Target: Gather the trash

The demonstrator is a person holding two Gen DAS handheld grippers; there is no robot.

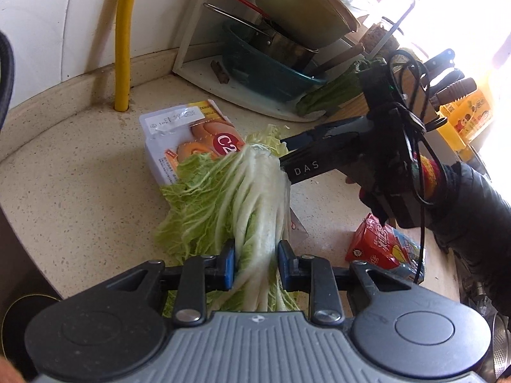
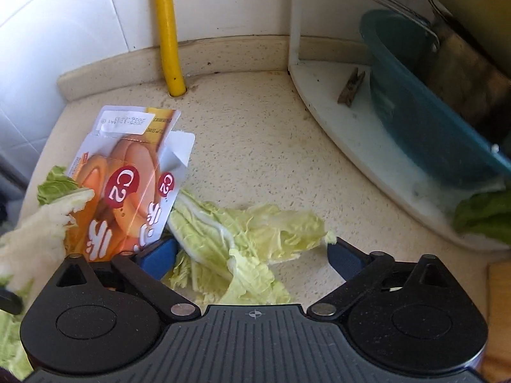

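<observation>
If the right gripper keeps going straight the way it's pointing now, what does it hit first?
Most likely the loose cabbage leaf lying on the counter, between the open fingers of the right gripper. The C2 carton sits just left of that line, though depth is hard to judge.

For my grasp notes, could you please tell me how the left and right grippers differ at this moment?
The left gripper has its jaws nearly shut, clamped on the white stems of a cabbage bunch; the right gripper has its jaws wide, holding nothing. The left lifts its load, while the right hovers over loose cabbage leaves lying on the counter. Both point downward.
</observation>
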